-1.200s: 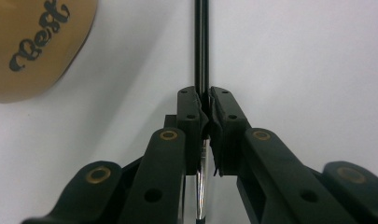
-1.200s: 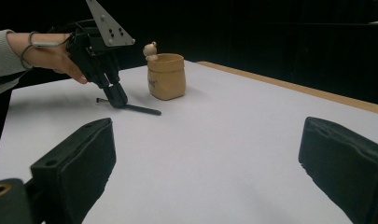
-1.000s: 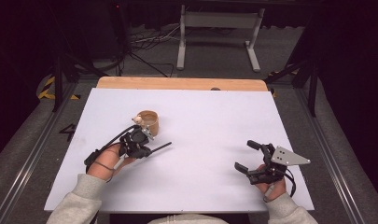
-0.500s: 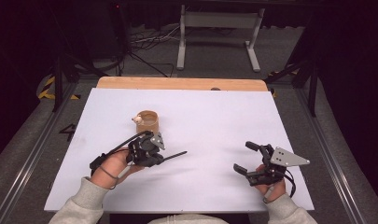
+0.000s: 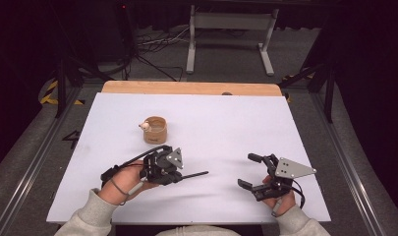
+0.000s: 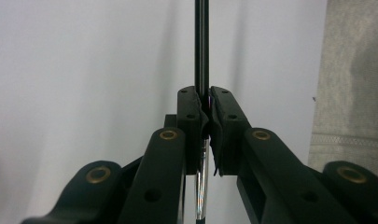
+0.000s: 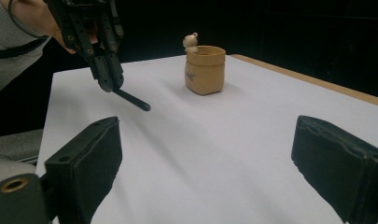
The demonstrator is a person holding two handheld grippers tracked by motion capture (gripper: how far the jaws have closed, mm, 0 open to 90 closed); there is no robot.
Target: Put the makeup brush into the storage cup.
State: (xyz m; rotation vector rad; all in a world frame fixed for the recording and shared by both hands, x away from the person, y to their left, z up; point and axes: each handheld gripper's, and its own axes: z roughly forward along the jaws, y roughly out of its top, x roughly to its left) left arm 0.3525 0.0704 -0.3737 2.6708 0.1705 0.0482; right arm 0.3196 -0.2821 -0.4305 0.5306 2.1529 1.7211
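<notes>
My left gripper (image 5: 181, 175) is shut on a thin black pen (image 5: 195, 174), which sticks out to the right just above the white table (image 5: 226, 123). In the left gripper view the pads (image 6: 191, 107) pinch the pen (image 6: 202, 46) near its silver end. A small tan cup (image 5: 155, 130) with a little figure on its rim stands behind the left gripper. My right gripper (image 5: 249, 170) rests open at the front right; its jaws have just been closing a little with nothing between them. Its own view shows the cup (image 7: 205, 70) and the left gripper (image 7: 109, 81) with the pen (image 7: 130, 100).
A wooden strip (image 5: 186, 87) runs along the table's far edge. Behind it on the floor stand a metal frame (image 5: 231, 29) and cables. A person's sleeves enter at the bottom. White tabletop lies between the two grippers.
The left gripper has moved to the right and toward the front edge with the pen, away from the cup. The right hand has stayed in place.
</notes>
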